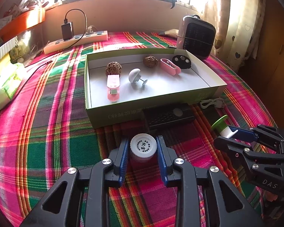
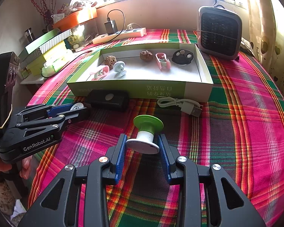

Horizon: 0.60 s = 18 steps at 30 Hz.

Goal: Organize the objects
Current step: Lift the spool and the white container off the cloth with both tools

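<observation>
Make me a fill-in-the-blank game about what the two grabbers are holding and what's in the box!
1. The left gripper holds a small bottle with a ____ cap.
2. The suction cup in the right gripper has a disc coloured ____.
3. The number of walnuts in the box is ____.
4. The white USB cable lies on the cloth, ____ the box.

Missing words: white; green; two; outside
</observation>
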Each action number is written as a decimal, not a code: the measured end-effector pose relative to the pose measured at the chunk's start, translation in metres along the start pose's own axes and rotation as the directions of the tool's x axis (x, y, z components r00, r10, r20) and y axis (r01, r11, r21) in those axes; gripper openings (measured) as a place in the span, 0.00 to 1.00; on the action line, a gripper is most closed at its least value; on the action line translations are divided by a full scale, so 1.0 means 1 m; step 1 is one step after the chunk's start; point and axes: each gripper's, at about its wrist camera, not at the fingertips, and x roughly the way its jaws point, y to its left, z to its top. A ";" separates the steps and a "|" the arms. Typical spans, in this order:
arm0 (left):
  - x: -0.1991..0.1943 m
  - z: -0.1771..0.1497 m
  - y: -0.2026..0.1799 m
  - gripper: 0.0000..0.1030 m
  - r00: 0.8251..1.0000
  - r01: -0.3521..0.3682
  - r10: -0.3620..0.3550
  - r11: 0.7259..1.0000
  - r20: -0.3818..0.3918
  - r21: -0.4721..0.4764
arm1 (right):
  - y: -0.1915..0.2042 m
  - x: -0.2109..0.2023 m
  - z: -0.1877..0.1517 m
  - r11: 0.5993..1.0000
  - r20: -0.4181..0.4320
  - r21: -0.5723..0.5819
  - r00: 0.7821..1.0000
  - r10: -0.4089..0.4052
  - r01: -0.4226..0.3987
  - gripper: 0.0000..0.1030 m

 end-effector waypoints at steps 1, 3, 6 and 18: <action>0.000 0.000 0.000 0.26 1.000 0.000 0.000 1.000 0.000 0.001 | 0.000 0.000 0.000 1.000 0.000 0.000 1.000 0.000 0.000 0.33; 0.000 0.000 0.000 0.26 1.000 -0.001 0.001 1.000 0.000 0.002 | 0.000 0.000 0.000 1.000 0.000 -0.001 1.000 -0.002 0.002 0.33; -0.001 0.000 0.000 0.25 1.000 0.000 0.000 1.000 0.002 0.008 | 0.000 0.000 0.000 1.000 0.002 -0.002 1.000 -0.003 0.003 0.34; -0.012 0.000 -0.001 0.25 1.000 -0.002 0.001 1.000 0.025 0.007 | 0.001 -0.007 0.002 1.000 0.028 -0.007 1.000 -0.004 0.004 0.33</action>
